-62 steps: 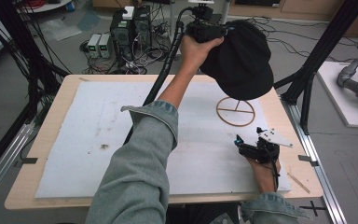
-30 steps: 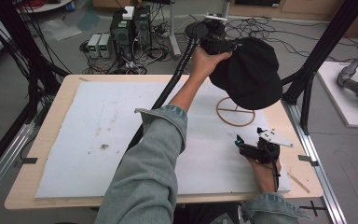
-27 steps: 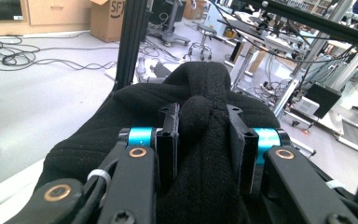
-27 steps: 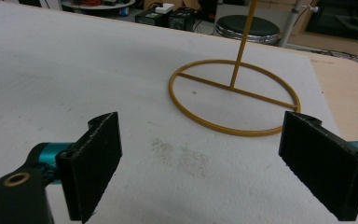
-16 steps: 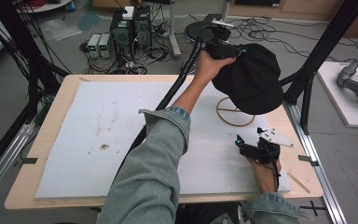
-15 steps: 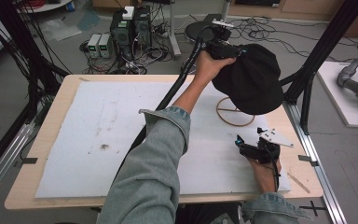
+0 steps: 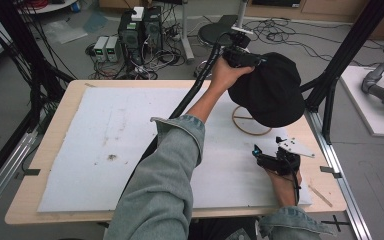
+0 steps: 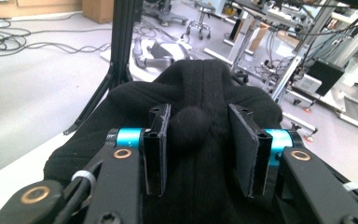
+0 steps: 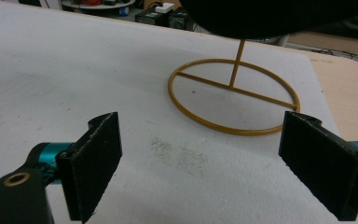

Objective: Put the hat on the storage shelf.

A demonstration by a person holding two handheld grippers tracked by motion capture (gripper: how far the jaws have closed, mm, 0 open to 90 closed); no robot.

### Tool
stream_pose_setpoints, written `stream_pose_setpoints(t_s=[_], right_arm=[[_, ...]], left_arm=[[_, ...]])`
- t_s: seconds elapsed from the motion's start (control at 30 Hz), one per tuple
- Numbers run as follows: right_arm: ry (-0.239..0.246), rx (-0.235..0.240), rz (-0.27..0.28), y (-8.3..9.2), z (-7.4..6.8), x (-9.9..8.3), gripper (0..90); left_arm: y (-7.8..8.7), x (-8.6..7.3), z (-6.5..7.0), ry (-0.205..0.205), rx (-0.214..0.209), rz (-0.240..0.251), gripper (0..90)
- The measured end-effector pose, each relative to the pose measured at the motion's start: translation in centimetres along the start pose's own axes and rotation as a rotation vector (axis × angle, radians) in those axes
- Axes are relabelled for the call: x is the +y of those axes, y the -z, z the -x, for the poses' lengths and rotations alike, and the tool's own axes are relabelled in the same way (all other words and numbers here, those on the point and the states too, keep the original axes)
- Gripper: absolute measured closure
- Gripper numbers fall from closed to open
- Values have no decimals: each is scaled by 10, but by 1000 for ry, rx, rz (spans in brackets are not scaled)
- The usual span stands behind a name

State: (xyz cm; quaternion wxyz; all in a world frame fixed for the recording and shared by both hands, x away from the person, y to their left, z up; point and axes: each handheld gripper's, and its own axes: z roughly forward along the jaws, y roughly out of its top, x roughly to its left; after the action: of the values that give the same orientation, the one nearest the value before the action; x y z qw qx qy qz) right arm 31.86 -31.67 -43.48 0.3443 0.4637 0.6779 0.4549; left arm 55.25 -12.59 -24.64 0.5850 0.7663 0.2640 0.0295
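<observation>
High view: the left claw (image 7: 240, 54) has carried the black cap (image 7: 272, 90) further right since two seconds back, and it now hangs over the gold stand (image 7: 250, 120). The right claw (image 7: 272, 159) rests unmoved on the desk (image 7: 80, 100).

Left gripper view: jaws part-closed, one each side of the cap's button (image 8: 193, 123); grip on it unclear.

Right gripper view: jaws wide apart, empty; stand ahead.

No readable writing.

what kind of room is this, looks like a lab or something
Probably a robotics or data-collection lab: black aluminium frame posts around the wooden table, computer towers with cables across the floor, and more workstations behind.
</observation>
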Motion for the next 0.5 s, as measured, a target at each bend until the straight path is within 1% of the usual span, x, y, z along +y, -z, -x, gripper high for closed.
stream_pose_setpoints(t_s=[0.2, 0.37, 0.4, 0.5], right_arm=[[6, -1, 1, 0, 0, 0, 129], [6, -1, 2, 0, 1, 0, 129], [6, -1, 1, 0, 1, 0, 129], [7, -1, 2, 0, 1, 0, 129]], left_arm=[[-3, -2, 0, -1, 6, -2, 563], [-3, -2, -2, -9, 3, -11, 504], [-2, -2, -1, -5, 1, -5, 494], [-1, -1, -1, -12, 3, -2, 483]])
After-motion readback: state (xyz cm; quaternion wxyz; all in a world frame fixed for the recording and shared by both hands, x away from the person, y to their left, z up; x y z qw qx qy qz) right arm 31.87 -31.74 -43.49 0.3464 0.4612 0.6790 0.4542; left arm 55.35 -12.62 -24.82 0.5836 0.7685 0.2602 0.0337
